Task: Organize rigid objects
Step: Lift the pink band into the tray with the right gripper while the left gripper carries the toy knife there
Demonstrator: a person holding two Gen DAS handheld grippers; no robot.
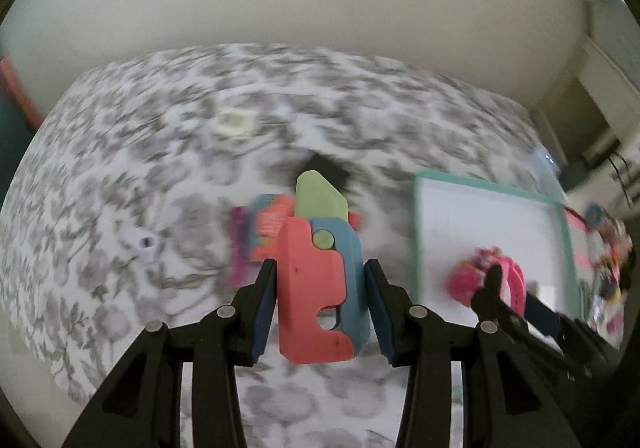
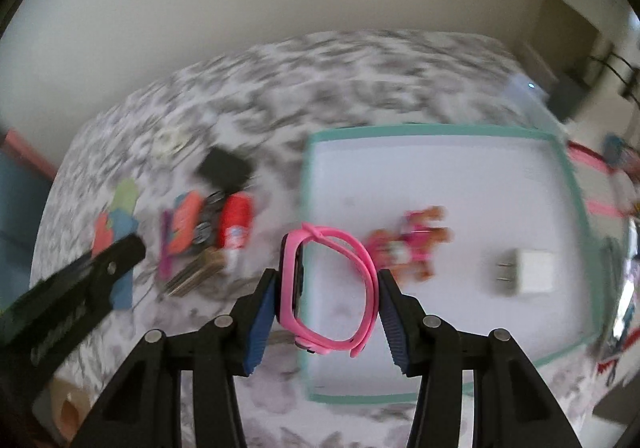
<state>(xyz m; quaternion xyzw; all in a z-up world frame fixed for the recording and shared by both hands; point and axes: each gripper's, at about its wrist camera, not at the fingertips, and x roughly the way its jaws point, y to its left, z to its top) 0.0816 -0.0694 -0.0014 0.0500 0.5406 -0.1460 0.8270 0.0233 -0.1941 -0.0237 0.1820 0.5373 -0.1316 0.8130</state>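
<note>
My left gripper (image 1: 320, 300) is shut on a red, blue and pale green toy knife (image 1: 320, 288), held above the floral bedcover. It shows in the right wrist view too (image 2: 116, 224). My right gripper (image 2: 326, 300) is shut on a pink watch (image 2: 328, 288), held over the left edge of the white tray with a teal rim (image 2: 440, 134). The tray (image 1: 492, 184) and the right gripper with the watch (image 1: 508, 280) also show in the left wrist view. A pink and brown toy figure (image 2: 412, 244) and a white plug charger (image 2: 528, 272) lie in the tray.
On the bedcover left of the tray lie a black square object (image 2: 224, 168), a red tube (image 2: 236, 228), an orange case (image 2: 184, 224), keys (image 2: 196, 276) and a white round piece (image 2: 170, 140). Pink straps and colourful items (image 2: 616, 168) lie right of the tray. A wall stands behind.
</note>
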